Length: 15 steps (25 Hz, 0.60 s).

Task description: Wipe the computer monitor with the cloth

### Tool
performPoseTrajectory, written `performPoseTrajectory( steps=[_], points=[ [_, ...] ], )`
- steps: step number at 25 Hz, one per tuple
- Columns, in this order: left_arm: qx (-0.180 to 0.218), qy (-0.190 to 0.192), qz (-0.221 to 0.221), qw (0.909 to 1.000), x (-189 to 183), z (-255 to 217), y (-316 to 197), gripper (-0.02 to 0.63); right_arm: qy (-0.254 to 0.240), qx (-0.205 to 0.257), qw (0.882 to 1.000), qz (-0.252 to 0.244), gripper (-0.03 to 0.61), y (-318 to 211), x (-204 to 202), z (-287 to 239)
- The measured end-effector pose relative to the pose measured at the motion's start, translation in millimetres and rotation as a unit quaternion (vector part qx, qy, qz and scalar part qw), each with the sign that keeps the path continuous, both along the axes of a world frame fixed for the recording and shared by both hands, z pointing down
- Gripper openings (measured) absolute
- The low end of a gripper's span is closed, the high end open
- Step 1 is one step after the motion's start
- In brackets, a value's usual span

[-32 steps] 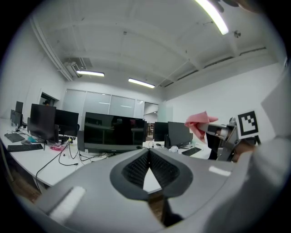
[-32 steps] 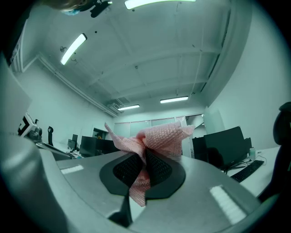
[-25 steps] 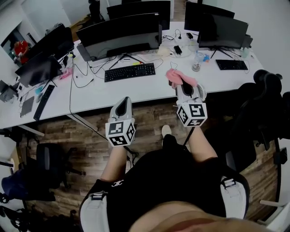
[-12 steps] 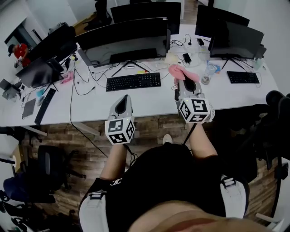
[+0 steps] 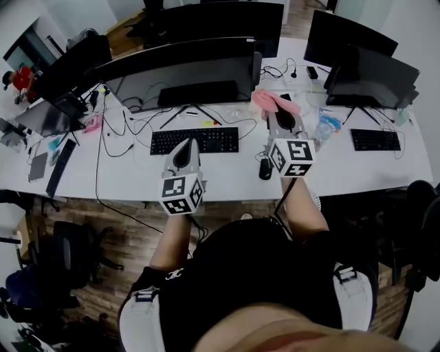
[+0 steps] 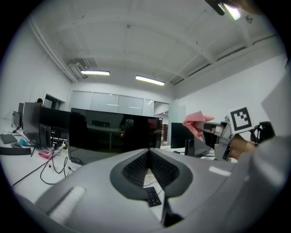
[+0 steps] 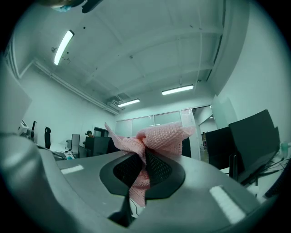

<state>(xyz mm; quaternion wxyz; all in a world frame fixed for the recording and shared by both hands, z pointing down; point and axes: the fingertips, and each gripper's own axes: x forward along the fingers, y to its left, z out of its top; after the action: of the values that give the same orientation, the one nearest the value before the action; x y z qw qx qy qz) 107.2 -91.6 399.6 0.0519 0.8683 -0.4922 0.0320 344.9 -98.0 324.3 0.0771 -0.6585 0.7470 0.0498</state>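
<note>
Closest in, the left gripper (image 5: 187, 147) hangs over the front of the desk (image 5: 227, 180) with its jaws pressed together on nothing, so it braces nothing; it sits right above the keyboard (image 5: 194, 140), and a careless drop of that hand could knock the keyboard back into the monitor's stand (image 5: 194, 110); just to the right a mouse (image 5: 265, 168) lies low beside the right gripper (image 5: 280, 115), easy to sweep off the desk edge if that arm swings down; further out, the right gripper's jaws are clamped on the pink cloth (image 5: 273, 101), which is bunched into a loose wad with one fold caught between them and a tail hanging below; held so, the cloth could slip free under a firm wipe, or the hard jaw tips could reach the screen before the fabric does and scratch it; the cloth is in the air near the right end of the wide curved monitor (image 5: 184, 73), not yet on it as far as I can judge; a hard push there, with nothing steadying it, might rock the monitor on its thin stand or shove it towards the other monitors (image 5: 213, 17) behind; loose cables (image 5: 124, 118) and a plastic bottle (image 5: 324, 128) nearby could be snagged or tipped by a wide stroke.
</note>
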Motion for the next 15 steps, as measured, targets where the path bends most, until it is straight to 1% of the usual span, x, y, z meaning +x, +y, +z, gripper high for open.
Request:
performPoseTrajectory(
  steps=[4, 7, 10, 15],
  points=[
    [-0.004, -0.001, -0.011, 0.9999, 18, 3, -29, 0.051, -0.003, 0.0, 1.0, -0.006, 0.014, -37, 25, -2],
    [-0.012, 0.001, -0.015, 0.9998, 29, 7, -43, 0.051, 0.008, -0.003, 1.0, -0.014, 0.014, -61, 36, -2],
    [-0.02, -0.011, -0.011, 0.9997, 37, 13, -53, 0.051, 0.019, 0.005, 1.0, -0.011, 0.014, -84, 50, -8],
    [-0.028, -0.026, -0.014, 0.9992, 38, 15, -68, 0.051, 0.069, 0.02, 0.997, -0.008, 0.014, -124, 68, -25]
  ],
)
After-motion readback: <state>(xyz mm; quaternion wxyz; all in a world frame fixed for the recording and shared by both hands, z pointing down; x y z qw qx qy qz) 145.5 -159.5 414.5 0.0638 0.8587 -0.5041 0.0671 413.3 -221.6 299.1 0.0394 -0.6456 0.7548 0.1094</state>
